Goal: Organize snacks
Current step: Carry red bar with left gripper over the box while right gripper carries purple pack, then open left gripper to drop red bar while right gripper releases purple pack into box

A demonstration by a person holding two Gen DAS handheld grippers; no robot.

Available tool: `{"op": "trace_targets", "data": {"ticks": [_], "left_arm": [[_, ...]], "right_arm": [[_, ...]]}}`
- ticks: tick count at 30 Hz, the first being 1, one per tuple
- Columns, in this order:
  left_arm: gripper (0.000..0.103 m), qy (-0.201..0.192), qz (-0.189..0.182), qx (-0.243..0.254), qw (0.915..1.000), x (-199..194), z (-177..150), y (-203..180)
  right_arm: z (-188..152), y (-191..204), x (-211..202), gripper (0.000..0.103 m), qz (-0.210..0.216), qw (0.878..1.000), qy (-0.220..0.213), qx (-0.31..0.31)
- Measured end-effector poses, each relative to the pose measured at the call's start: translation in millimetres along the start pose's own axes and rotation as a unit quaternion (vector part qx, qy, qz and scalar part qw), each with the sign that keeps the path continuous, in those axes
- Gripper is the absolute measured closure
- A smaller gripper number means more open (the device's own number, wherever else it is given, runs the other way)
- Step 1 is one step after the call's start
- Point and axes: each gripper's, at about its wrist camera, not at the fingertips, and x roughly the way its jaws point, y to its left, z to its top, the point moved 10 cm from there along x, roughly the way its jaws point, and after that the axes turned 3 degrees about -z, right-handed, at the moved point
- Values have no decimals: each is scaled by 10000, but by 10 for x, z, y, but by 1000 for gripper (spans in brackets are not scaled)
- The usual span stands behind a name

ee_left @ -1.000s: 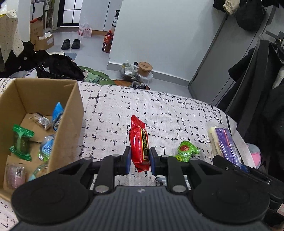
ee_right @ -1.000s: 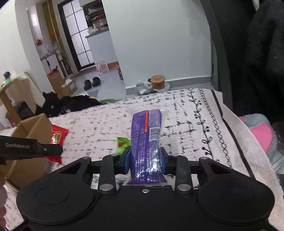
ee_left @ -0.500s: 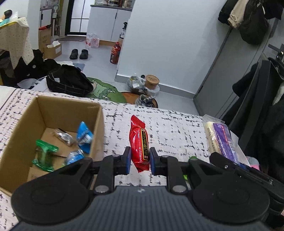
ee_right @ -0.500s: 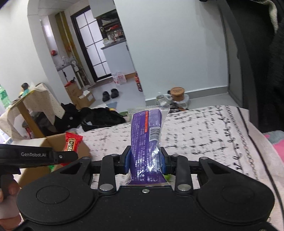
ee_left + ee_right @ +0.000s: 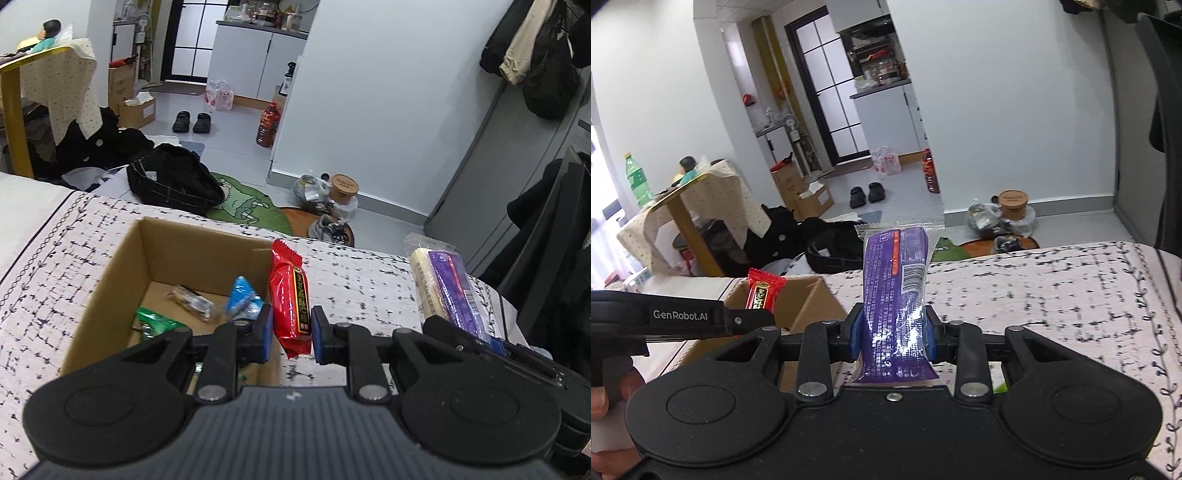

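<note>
Both hands have swung over toward the cardboard box (image 5: 110,280) since a second ago, so it now sits right below the left tongs (image 5: 291,334). Those are clamped on the red snack packet (image 5: 290,295), held near its bottom end just above the box's right wall. Right tongs (image 5: 892,332) are clamped low on the purple wafer pack (image 5: 895,280). Both look light, crinkly and slippery, so I'd grip mid-body.

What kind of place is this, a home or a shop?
Most likely a home, perhaps a small flat: a kitchen behind a doorway, shoes on the floor, and coats hanging on the wall.
</note>
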Motion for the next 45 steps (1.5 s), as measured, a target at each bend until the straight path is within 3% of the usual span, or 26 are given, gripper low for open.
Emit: {"op": "trace_targets", "data": {"ticks": [10, 22, 37, 40, 41, 44, 45], "left_arm": [[83, -43, 103, -135, 9998, -34, 79, 298], [83, 155, 407, -466, 9980, 15, 46, 778], [76, 174, 468, -725, 9961, -69, 88, 983], [75, 188, 489, -738, 9959, -73, 79, 995], [74, 194, 503, -738, 9958, -74, 82, 1000], [64, 205, 539, -724, 9957, -95, 79, 980], [59, 192, 552, -704, 9958, -103, 77, 964]], "right_arm": [[-2, 296, 103, 72, 61, 9998, 173, 60], [-45, 748, 258, 72, 208, 9983, 419, -338], [-67, 1047, 477, 72, 394, 9963, 660, -375], [-50, 1150, 492, 65, 622, 9953, 594, -455], [-48, 1179, 489, 55, 672, 9947, 577, -513], [-49, 1145, 439, 38, 540, 9955, 526, -573], [-46, 1104, 419, 37, 489, 9959, 517, -551]]}}
